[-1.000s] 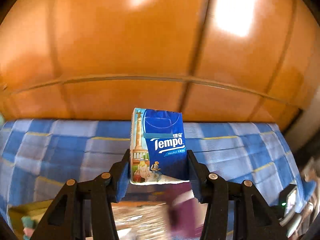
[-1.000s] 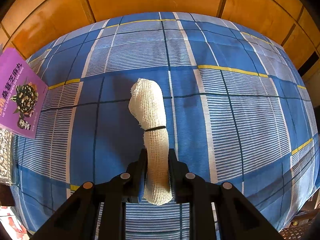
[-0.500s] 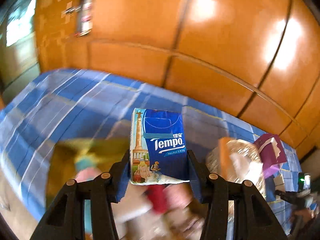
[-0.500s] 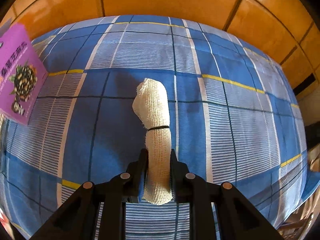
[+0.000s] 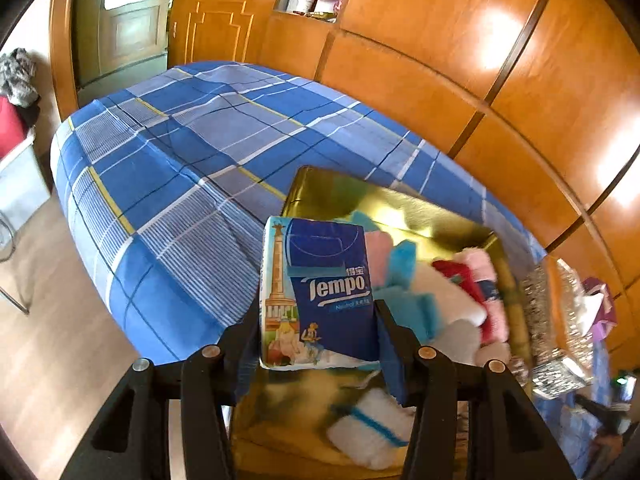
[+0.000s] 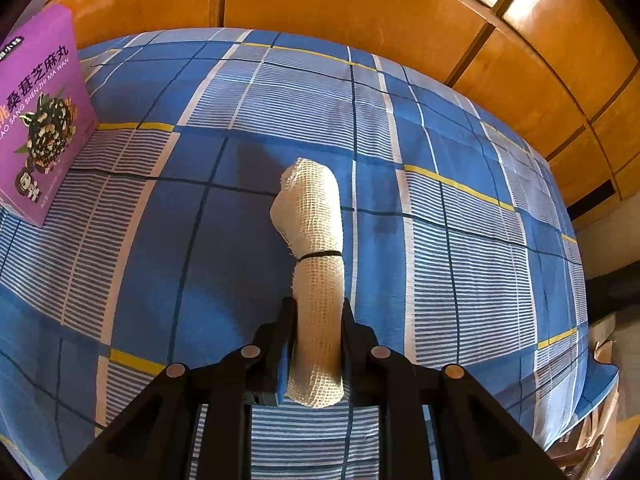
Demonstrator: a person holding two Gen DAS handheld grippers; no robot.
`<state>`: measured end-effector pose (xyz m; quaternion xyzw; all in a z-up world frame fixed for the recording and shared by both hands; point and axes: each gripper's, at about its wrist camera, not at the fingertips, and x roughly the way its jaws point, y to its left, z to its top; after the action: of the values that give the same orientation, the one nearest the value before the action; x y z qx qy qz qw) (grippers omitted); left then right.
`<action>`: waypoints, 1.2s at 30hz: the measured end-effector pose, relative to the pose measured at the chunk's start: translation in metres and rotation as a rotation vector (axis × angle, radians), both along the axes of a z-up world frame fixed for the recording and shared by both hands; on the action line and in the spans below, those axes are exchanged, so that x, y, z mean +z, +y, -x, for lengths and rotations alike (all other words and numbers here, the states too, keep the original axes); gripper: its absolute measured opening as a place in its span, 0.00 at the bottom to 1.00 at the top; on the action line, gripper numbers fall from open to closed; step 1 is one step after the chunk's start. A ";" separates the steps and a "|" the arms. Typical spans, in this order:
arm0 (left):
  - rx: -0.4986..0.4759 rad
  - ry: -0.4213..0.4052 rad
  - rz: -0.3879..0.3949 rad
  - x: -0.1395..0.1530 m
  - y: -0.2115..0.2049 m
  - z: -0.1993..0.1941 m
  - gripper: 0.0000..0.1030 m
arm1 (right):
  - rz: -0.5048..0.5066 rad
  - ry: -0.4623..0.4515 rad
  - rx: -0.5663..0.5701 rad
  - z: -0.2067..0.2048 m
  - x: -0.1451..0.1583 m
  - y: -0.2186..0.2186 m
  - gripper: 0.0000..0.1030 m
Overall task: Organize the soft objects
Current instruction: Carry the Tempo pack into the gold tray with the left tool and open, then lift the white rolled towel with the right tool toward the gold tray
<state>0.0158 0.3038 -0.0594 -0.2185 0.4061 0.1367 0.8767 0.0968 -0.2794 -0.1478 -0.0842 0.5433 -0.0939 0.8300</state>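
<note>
My left gripper (image 5: 316,320) is shut on a blue Tempo tissue pack (image 5: 320,292) and holds it upright above the near left part of a gold tray (image 5: 320,188). The tray lies on the blue plaid bed and holds several soft items: pink, turquoise, white and red cloths (image 5: 452,292) and a white roll with a blue stripe (image 5: 372,432). My right gripper (image 6: 318,320) is shut on a cream mesh cloth roll (image 6: 316,232) bound by a black band, held above the blue plaid bedspread (image 6: 460,208).
A purple snack box (image 6: 38,120) stands on the bed at the left of the right wrist view. A shiny silver wrapped container (image 5: 556,320) sits right of the tray. Orange wooden wall panels (image 5: 500,60) run behind the bed. The bed edge and floor (image 5: 40,340) lie to the left.
My left gripper has swung left and tilted down with the tissue pack; the gold tray with cloths now lies under it. My right gripper has drifted slightly with the mesh roll.
</note>
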 end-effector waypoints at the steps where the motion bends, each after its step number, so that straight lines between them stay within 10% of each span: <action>1: -0.025 0.010 -0.006 -0.004 -0.006 -0.002 0.51 | 0.001 0.000 0.000 0.000 0.000 0.000 0.18; 5: -0.093 0.032 -0.070 -0.014 -0.027 -0.006 0.53 | -0.002 -0.001 -0.005 0.001 0.001 0.001 0.18; 10: -0.080 0.047 -0.105 -0.022 -0.036 -0.002 0.78 | -0.010 0.000 -0.007 -0.001 0.000 -0.001 0.18; 36: -0.232 -0.086 -0.221 0.023 -0.106 0.019 0.80 | -0.133 -0.014 -0.091 -0.007 0.009 -0.022 0.26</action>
<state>-0.0032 0.1980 -0.0364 -0.0778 0.3733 0.0690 0.9219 0.1036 -0.3017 -0.1384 -0.0034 0.5456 -0.0958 0.8325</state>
